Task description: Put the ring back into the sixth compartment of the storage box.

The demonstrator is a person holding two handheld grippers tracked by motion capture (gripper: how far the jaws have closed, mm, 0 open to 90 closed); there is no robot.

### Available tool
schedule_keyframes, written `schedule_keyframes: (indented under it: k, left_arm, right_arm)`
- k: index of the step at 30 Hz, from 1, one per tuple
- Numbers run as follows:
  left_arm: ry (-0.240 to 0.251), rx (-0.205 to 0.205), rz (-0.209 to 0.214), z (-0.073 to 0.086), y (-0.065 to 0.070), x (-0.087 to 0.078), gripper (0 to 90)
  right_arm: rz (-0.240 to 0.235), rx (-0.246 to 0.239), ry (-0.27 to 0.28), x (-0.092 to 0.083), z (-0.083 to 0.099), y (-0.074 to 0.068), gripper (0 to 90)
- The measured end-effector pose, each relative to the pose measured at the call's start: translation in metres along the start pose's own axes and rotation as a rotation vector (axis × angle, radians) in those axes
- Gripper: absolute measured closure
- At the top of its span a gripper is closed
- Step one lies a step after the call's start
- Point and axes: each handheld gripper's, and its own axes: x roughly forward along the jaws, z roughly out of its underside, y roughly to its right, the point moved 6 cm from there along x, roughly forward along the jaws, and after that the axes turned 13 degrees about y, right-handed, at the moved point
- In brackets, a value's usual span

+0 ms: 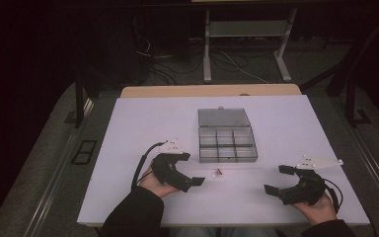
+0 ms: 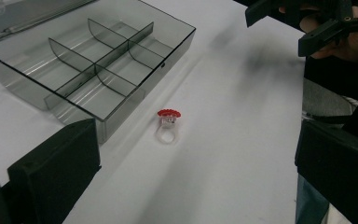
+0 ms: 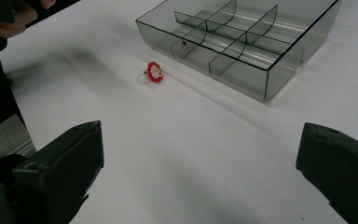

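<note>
- Left gripper (image 1: 190,169) nearest, jaws wide and empty, aimed at the ring (image 2: 168,123) lying just ahead on the counter (image 1: 143,128).
- Right gripper (image 1: 275,179) farther off, jaws likewise wide, empty.
- Ring near the front wall of the open compartment box (image 1: 226,143), red top tipped sideways.
- Beyond: white counter, dark room, desk legs (image 1: 207,49).

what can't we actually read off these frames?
- Ring, high view: too small to show its shape.
- Ring's red top, both gripper views: detail blurred.
- Organizer box, left gripper view: far side and lid cut off by the top edge.
- Right gripper, left gripper view: cut off by the top edge.
</note>
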Motion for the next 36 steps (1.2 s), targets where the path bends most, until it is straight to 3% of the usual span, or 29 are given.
schedule_keyframes:
  k: [36]
  left_arm:
    - [-0.178, 0.067, 0.058, 0.012, 0.003, 0.047, 0.0]
  right_arm:
    - [0.002, -0.009, -0.018, 0.002, 0.002, 0.0, 0.7]
